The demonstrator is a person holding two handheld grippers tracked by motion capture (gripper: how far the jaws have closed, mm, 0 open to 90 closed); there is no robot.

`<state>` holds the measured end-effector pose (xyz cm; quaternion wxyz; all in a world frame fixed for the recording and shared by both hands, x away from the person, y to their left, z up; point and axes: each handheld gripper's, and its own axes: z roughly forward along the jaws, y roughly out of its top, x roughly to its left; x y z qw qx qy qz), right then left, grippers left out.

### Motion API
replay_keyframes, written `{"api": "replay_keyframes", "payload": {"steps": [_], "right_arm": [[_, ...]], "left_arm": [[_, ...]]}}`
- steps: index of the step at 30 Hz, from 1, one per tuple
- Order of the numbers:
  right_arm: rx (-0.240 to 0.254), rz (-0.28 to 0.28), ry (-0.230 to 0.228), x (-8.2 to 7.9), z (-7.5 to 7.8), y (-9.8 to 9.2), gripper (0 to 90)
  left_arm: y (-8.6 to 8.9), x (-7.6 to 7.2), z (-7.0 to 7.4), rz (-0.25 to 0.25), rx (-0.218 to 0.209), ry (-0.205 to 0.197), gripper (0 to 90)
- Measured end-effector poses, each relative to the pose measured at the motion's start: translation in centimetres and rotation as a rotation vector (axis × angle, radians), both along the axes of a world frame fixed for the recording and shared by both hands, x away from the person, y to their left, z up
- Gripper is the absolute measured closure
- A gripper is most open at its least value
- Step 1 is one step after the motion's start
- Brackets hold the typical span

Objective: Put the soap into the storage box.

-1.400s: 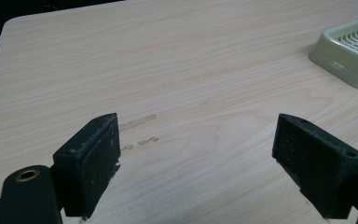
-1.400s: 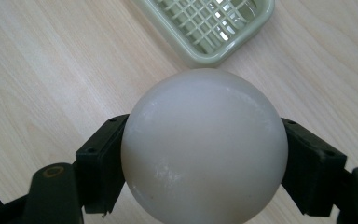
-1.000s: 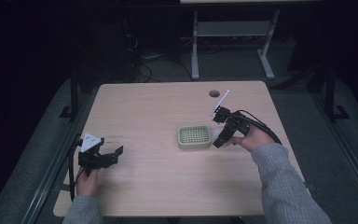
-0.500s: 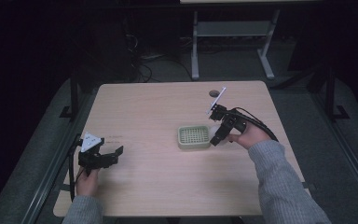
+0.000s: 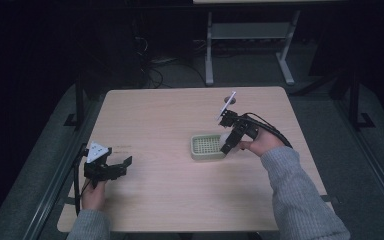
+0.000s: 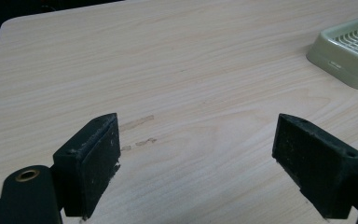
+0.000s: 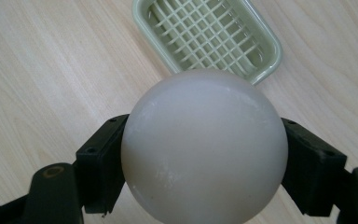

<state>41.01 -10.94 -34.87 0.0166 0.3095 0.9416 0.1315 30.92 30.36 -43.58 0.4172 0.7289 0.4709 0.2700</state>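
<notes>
The right gripper (image 5: 228, 143) held a smooth white ball (image 7: 204, 148), its fingers (image 7: 103, 161) clamped on the ball's two sides, just over the right rim of a pale green rectangular plastic tray with a grid floor (image 5: 206, 146), which lay right of the middle of the light wooden bench (image 5: 170, 115). The step in hand looked like carrying the ball to the tray. The next move would call for bringing it over the grid, lowering it and parting the fingers gently so it does not roll out. The ball had no long axis; the tray's long axis ran roughly along the bench's near edge. The left gripper (image 5: 111, 170) rested near the bench's near-left corner, fingers (image 6: 89, 161) wide apart and empty.
</notes>
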Motion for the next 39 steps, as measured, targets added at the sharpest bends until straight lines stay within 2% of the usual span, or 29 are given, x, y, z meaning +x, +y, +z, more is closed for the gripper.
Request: {"api": "replay_keyframes", "payload": {"steps": [17, 27, 39], "right_arm": [[0.002, 0.032, 0.0, 0.9, 0.6, 2.2, 23.6], [-0.017, 0.047, 0.004, 1.6, 0.8, 3.4, 23.5], [-0.022, 0.048, 0.023, 2.8, 0.0, 4.7, 23.5]], "left_arm": [[0.1, 0.0, 0.0, 0.004, -0.002, -0.003, 14.8], [0.1, 0.0, 0.0, 0.007, -0.006, -0.002, 14.8], [0.1, 0.0, 0.0, 0.005, 0.007, 0.0, 14.8]]}}
